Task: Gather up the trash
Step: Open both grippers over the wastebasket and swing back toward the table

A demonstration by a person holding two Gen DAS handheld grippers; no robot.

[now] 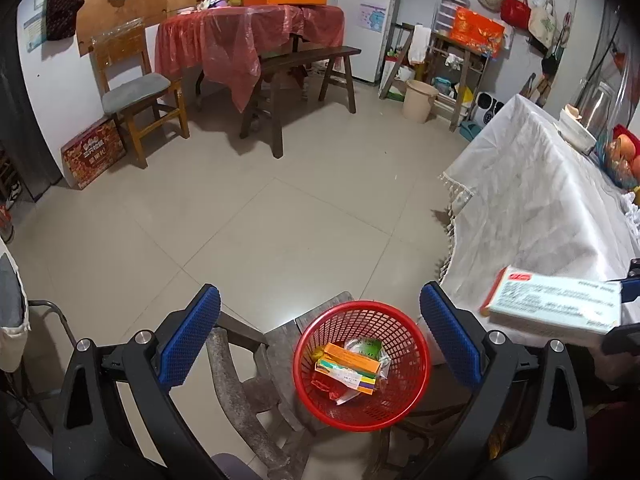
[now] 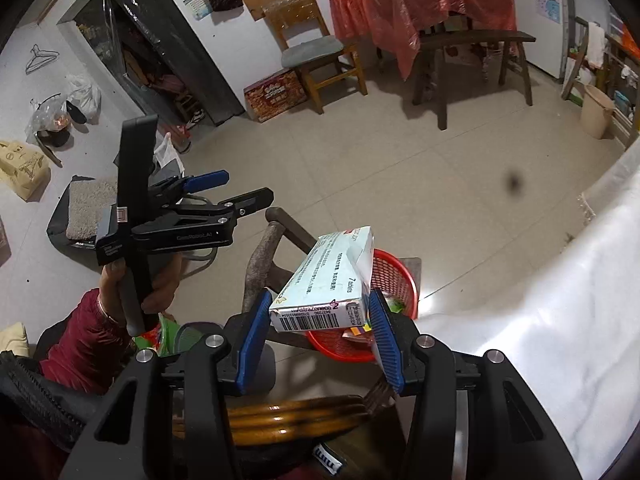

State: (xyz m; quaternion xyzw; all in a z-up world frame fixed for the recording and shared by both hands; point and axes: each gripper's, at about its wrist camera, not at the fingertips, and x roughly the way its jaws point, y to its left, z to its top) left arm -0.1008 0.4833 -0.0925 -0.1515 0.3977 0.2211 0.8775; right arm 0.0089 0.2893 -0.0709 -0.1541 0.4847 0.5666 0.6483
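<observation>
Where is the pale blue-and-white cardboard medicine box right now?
The pale cardboard medicine box is clamped in the right tool, just above the red plastic mesh basket, beside the white-clothed table.

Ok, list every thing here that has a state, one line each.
left gripper: open, empty, above the basket
right gripper: shut on the medicine box
medicine box: held, tilted, not yet in the basket
red basket: upright on a wooden stool, partly filled
orange box: lying in the basket
</observation>
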